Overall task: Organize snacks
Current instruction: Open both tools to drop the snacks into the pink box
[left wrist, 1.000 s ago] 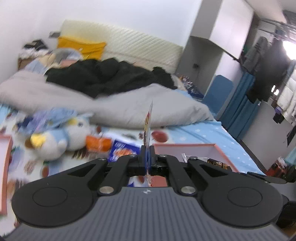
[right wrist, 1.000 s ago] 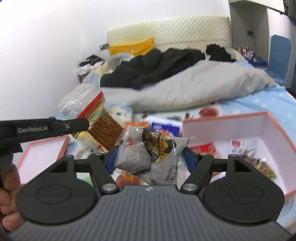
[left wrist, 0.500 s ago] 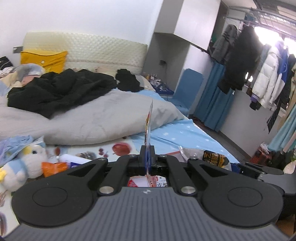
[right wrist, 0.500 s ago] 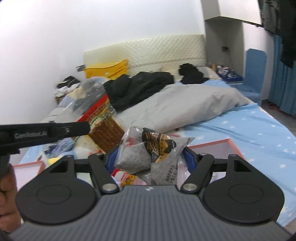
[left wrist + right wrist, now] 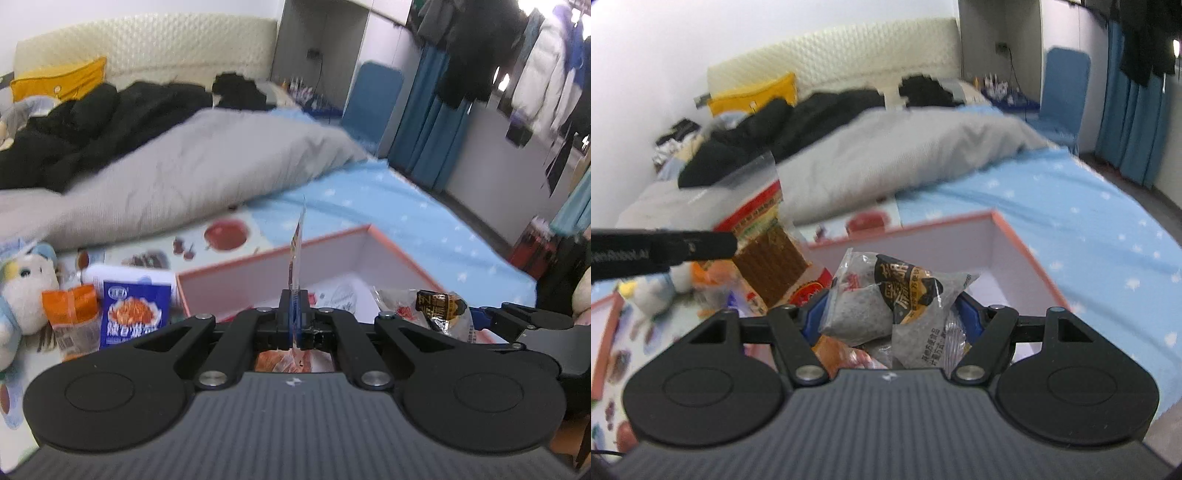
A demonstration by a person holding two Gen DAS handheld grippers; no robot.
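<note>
In the left wrist view my left gripper [image 5: 294,295] is shut on a flat snack packet [image 5: 298,251], seen edge-on and standing up over the near wall of the orange-rimmed box [image 5: 332,247]. The right wrist view shows that packet [image 5: 768,251] as red and yellow with brown sticks inside, held by the left gripper [image 5: 727,242]. My right gripper [image 5: 892,314] is shut on grey snack bags [image 5: 897,295] with a black and gold label, hanging over the box [image 5: 1015,240]. The same bags [image 5: 439,310] appear at the right of the left wrist view.
A blue packet [image 5: 135,314], an orange packet [image 5: 70,317] and a plush toy [image 5: 22,288] lie left of the box on the printed mat. Several packets lie inside the box. A grey duvet [image 5: 184,177] and black clothes fill the bed behind. Another orange-rimmed tray [image 5: 605,325] sits far left.
Both grippers have swung right and sunk, carrying their packets over the orange-rimmed box. The box now fills the middle of both views. Neither grip has changed.
</note>
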